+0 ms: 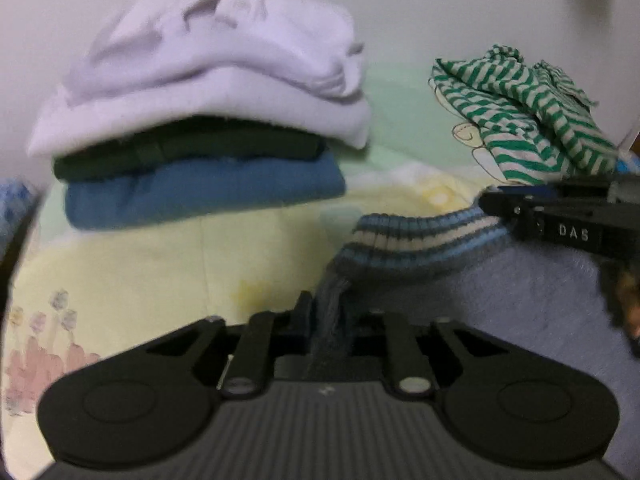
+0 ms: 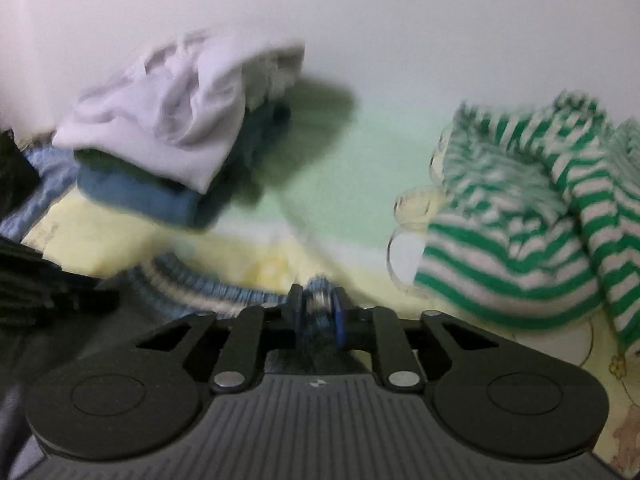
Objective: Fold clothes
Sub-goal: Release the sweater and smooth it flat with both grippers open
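The printed bedsheet (image 1: 132, 264), pale yellow and mint with small flowers, is the ground for everything else. At its far left edge, against the wall, stands a folded stack (image 1: 200, 120): a plush lilac fleece over a dark green piece over a blue knit, all squared and flat. At the far right of the sheet a green-and-white striped top (image 1: 532, 120) lies crumpled in a heap, thin jersey by the look of it. Nearest on the sheet is the grey-blue sweater (image 1: 520, 320), fuzzy and thick, its ribbed hem (image 1: 420, 240) banded in blue and cream. It looks soft, limp and light, likely to sag between holds and stretch at the rib, so the firmer hem corners are the sensible grips. The left gripper (image 1: 328, 312) is pinched tight on a pleat of the sweater's body cloth; the right gripper (image 2: 320, 312) is clamped on the ribbed hem.
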{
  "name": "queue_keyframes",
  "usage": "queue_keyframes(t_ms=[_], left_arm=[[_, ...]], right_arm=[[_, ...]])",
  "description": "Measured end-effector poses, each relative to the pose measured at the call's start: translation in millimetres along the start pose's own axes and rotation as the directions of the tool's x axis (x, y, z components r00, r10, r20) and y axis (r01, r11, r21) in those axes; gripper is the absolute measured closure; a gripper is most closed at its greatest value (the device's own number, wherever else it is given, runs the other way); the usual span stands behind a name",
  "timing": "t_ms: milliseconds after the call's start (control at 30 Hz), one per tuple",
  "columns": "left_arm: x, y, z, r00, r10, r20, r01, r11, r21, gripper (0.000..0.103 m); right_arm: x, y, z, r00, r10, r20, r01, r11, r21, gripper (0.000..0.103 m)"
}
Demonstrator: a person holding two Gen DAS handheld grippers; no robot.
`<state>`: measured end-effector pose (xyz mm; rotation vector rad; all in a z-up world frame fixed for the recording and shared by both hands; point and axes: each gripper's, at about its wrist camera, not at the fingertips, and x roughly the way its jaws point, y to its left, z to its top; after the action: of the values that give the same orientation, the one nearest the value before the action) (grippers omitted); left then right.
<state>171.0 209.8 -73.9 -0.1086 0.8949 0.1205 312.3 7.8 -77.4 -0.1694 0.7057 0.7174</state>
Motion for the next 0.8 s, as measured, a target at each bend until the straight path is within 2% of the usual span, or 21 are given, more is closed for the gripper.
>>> queue_keyframes(t_ms=[33,67,100,200,333,367,433,467,533,600,633,700,733,767,800], left_arm=[[-4,-1,-3,1.000,0.002,0.008,-0.002,1.000,0.005,0.073],[-10,2,-5,1.000,-0.010,0.006,0.010,1.000,0.002,0.061],[-19,5,-8,1.000,-0.015,0.013,0.015,1.000,0.006,0.053],[-56,16,-25,0.998,0.018,0.054,-0.020,0.999,0.034,0.042],[-110,35,-61,0.998,-0.007,0.058,0.005,1.000,0.024,0.039],[-120,34,-72,0.999,-0.016,0.047,0.014,0.999,0.036,0.035],[-132,28,-93,1.000,-0.010,0.027,0.007,0.996,0.093,0.027],[-135,22,-103,1.000,0.016,0.024,-0.019,0.991,0.135,0.024],[-134,15,-120,0.999,0.042,0.012,-0.044,0.983,0.179,0.024],[-123,15,-131,0.999,0.044,-0.018,-0.040,0.985,0.170,0.025],[-116,15,-136,0.998,0.053,-0.034,-0.047,0.985,0.167,0.028],[-108,17,-142,0.994,0.106,-0.011,-0.102,0.981,0.164,0.039],[-108,21,-142,0.993,0.116,-0.008,-0.113,0.983,0.144,0.041],[-107,25,-141,0.992,0.127,-0.006,-0.125,0.984,0.130,0.049],[-108,31,-139,0.990,0.142,-0.008,-0.140,0.982,0.127,0.060]], right_arm=[[-4,-3,0,1.000,-0.005,-0.004,0.005,1.000,0.012,0.065],[-12,-8,1,1.000,-0.017,-0.014,0.017,0.999,0.037,0.053],[-22,-15,0,1.000,-0.024,-0.013,0.024,0.997,0.067,0.051],[-65,-28,-9,1.000,0.017,0.000,-0.017,0.995,0.095,0.062],[-109,-9,-49,0.992,0.065,-0.107,-0.062,0.998,0.033,0.068],[-120,-4,-59,0.988,0.074,-0.135,-0.073,0.997,0.017,0.069],[-129,11,-81,0.979,0.049,-0.196,-0.053,0.998,-0.016,0.069],[-132,18,-91,0.974,0.029,-0.223,-0.035,0.999,-0.024,0.069],[-140,28,-106,0.980,-0.026,-0.197,0.023,1.000,-0.020,0.064],[-144,35,-116,0.984,-0.071,-0.163,0.071,0.997,-0.008,0.060],[-144,39,-119,0.984,-0.090,-0.151,0.089,0.996,-0.017,0.058],[-139,42,-118,0.986,-0.108,-0.130,0.104,0.994,-0.032,0.058],[-138,40,-116,0.985,-0.111,-0.129,0.111,0.994,-0.012,0.064],[-139,36,-114,0.983,-0.127,-0.136,0.130,0.991,0.015,0.074],[-140,33,-112,0.979,-0.144,-0.143,0.152,0.988,0.043,0.079]])
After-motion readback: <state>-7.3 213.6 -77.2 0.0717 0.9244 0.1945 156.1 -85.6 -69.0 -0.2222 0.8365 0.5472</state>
